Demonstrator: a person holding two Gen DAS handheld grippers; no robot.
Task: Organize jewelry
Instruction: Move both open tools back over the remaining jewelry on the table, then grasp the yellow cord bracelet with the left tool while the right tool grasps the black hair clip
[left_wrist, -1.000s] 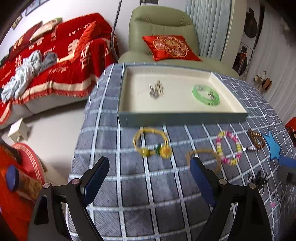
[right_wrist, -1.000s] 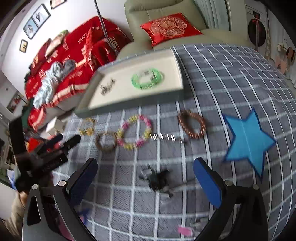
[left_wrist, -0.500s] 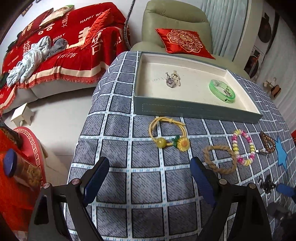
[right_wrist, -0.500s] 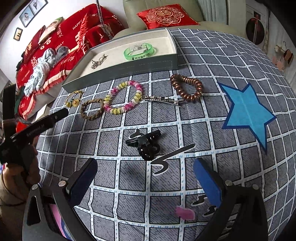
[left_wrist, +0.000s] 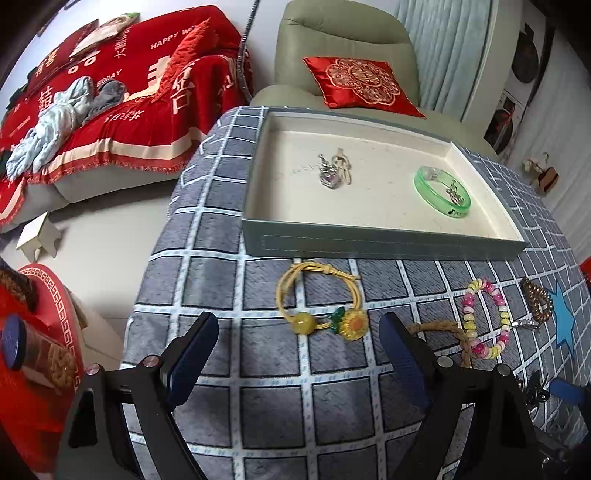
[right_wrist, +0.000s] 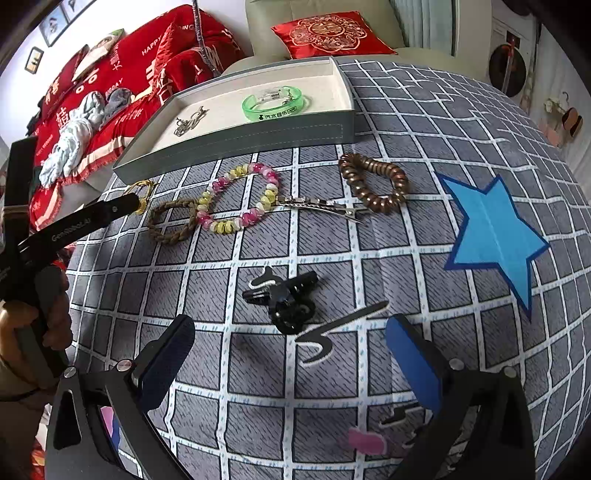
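Observation:
A grey tray (left_wrist: 384, 245) (right_wrist: 258, 134) with a cream floor holds a green bangle (left_wrist: 442, 191) (right_wrist: 276, 102) and silver charms (left_wrist: 334, 170). In front of it on the checked cloth lie a yellow sunflower hair tie (left_wrist: 321, 299), a braided brown ring (right_wrist: 171, 219), a pink and yellow bead bracelet (right_wrist: 238, 197) (left_wrist: 485, 319), a metal clip (right_wrist: 321, 205), a brown coil tie (right_wrist: 375, 182) and a black claw clip (right_wrist: 284, 299). My left gripper (left_wrist: 299, 343) is open, just short of the sunflower tie. My right gripper (right_wrist: 291, 358) is open, just short of the claw clip.
A blue star patch (right_wrist: 491, 232) marks the cloth at the right. A green armchair with a red cushion (left_wrist: 354, 81) stands behind the table, a red-covered sofa (left_wrist: 110, 103) at the left. The table's left edge (left_wrist: 147, 266) drops to the floor.
Both grippers have moved in closer and lower to the table. The left one now frames the sunflower tie; the right one has closed in on the claw clip. Both stay open.

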